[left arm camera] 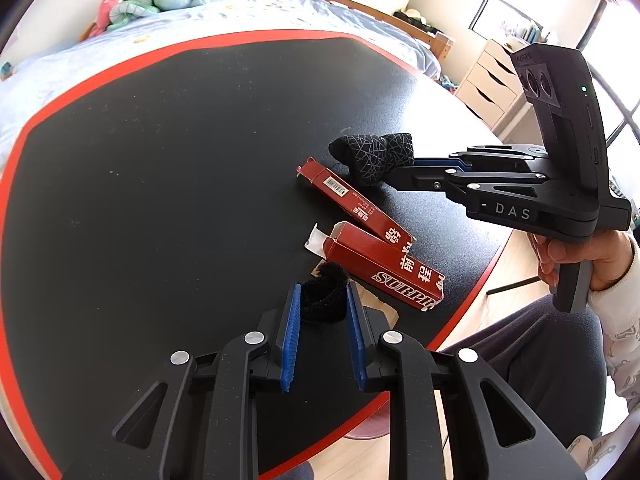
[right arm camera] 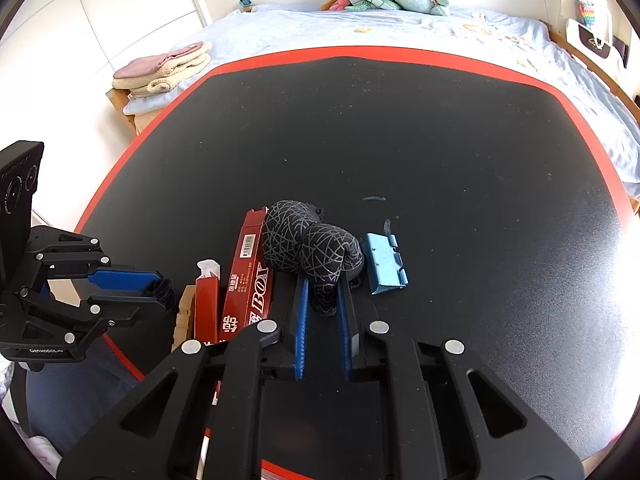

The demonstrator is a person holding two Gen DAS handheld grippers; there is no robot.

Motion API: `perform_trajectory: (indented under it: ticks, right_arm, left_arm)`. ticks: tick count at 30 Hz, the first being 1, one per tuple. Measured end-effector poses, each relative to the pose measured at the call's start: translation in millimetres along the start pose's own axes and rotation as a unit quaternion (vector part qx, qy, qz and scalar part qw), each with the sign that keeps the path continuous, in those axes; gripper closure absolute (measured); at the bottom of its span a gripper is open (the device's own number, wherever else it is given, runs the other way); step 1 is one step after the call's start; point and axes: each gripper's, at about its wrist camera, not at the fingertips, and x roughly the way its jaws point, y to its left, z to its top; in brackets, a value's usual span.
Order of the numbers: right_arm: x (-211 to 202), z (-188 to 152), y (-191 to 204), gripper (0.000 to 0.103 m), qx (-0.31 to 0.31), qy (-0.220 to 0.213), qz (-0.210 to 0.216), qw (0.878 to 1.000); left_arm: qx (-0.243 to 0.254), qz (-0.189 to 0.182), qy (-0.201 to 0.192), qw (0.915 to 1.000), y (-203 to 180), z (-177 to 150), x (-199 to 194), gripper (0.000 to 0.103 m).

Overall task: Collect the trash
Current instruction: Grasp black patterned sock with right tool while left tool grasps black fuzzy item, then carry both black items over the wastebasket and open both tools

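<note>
**Both claws gripping**

The left gripper (left arm camera: pixel 323 304) pinches a fuzzy black ring (left arm camera: pixel 325 294); the right gripper (right arm camera: pixel 322 300) clamps a patterned dark sock (right arm camera: pixel 310 246). Red boxes (left arm camera: pixel 382 268) lie between them. Only the right view shows a blue packet (right arm camera: pixel 386 263) just right of the sock.

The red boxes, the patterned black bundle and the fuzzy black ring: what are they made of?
Red boxes: likely thin glossy printed cardboard, torn flaps. Bundle: soft knit fabric, perhaps a sock; it folds and sags. Ring: fuzzy matte fibre, possibly a hair tie.
</note>
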Motion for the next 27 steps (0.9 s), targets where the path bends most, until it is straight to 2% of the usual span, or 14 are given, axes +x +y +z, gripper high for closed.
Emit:
perform_trajectory:
  ticks: [15,27]
  right_arm:
    - [-59.2,-14.4,12.5,0.093,0.003,-0.034,-0.010,0.999]
    - [-125.3,-58.6,34.0,0.093,0.011,-0.050,-0.025,0.998]
  left_arm:
    - [0.016,0.009,-0.027,0.9995,-18.0,-2.7,-40.5,0.081]
    - [0.040,0.007,-0.045,0.9982,-52.3,-19.2,-73.3,0.081]
